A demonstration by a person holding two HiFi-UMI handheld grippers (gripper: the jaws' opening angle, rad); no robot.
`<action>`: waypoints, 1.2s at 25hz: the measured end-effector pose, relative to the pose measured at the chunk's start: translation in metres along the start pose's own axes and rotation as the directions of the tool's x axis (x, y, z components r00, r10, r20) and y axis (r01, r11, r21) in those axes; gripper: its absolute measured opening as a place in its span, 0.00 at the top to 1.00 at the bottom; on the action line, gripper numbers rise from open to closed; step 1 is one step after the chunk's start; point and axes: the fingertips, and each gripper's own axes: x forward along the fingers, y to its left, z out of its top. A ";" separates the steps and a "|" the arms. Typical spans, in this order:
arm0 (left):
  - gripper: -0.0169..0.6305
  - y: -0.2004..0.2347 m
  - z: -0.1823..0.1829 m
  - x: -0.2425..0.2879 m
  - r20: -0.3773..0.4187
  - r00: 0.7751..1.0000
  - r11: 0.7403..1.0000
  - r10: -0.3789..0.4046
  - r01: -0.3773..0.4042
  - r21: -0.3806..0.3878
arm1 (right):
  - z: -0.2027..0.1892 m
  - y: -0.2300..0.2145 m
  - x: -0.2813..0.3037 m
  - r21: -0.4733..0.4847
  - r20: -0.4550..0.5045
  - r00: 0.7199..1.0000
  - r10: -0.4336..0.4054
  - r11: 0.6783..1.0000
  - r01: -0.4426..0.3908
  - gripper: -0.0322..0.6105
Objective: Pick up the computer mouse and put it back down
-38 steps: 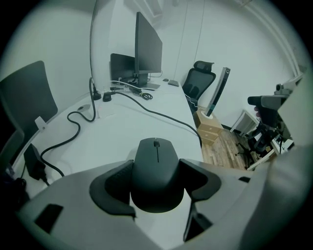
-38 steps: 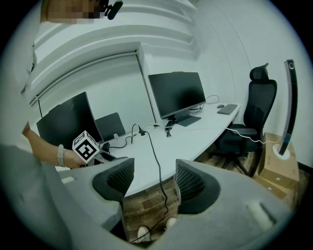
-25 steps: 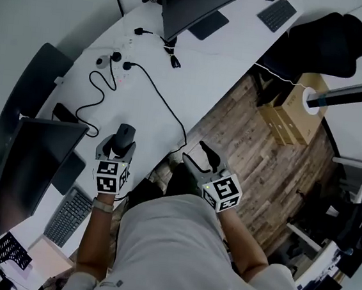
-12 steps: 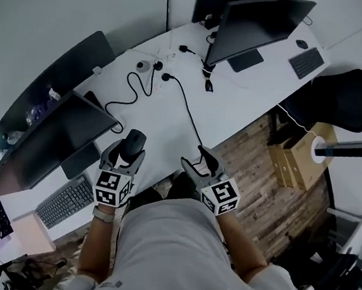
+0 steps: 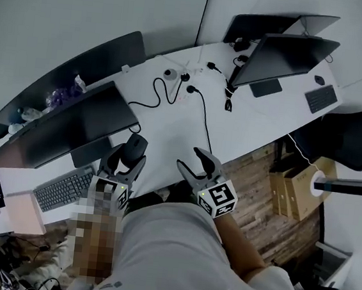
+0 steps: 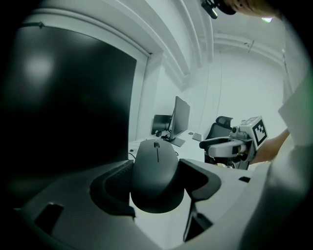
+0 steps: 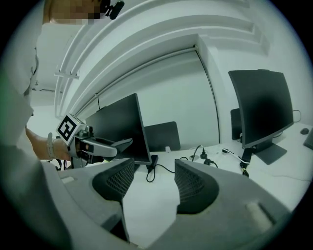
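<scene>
Still clamping the dark grey rounded plastic computer mouse [image 6: 156,168] in left gripper [image 6: 156,181] jaws over the white tabletop [image 5: 170,127], put-down pending; right gripper [image 7: 149,183] jaws apart, empty.

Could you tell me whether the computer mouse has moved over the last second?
Yes: held in the left hand-held gripper, the computer mouse has drifted closer to the near monitor's base.

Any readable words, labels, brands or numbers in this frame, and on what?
No readable text anywhere.
The white marker cube on the right gripper: black square pattern, no letters.
The dark grey keyboard: key legends too small to read.
The black computer mouse: no print visible.
</scene>
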 end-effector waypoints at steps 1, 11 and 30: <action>0.54 0.004 0.001 -0.004 0.010 1.000 1.000 0.012 -0.012 -0.009 | 0.003 0.003 0.003 -0.007 0.002 1.000 0.013 1.000 -0.013 0.55; 0.54 0.029 0.009 -0.031 0.078 0.994 0.995 0.074 -0.069 -0.066 | 0.022 0.027 0.030 -0.058 0.003 0.994 0.108 0.993 -0.107 0.55; 0.54 0.028 0.017 -0.009 0.056 0.998 1.000 0.017 -0.016 -0.022 | 0.023 0.009 0.037 -0.063 -0.009 0.997 0.071 0.995 -0.072 0.55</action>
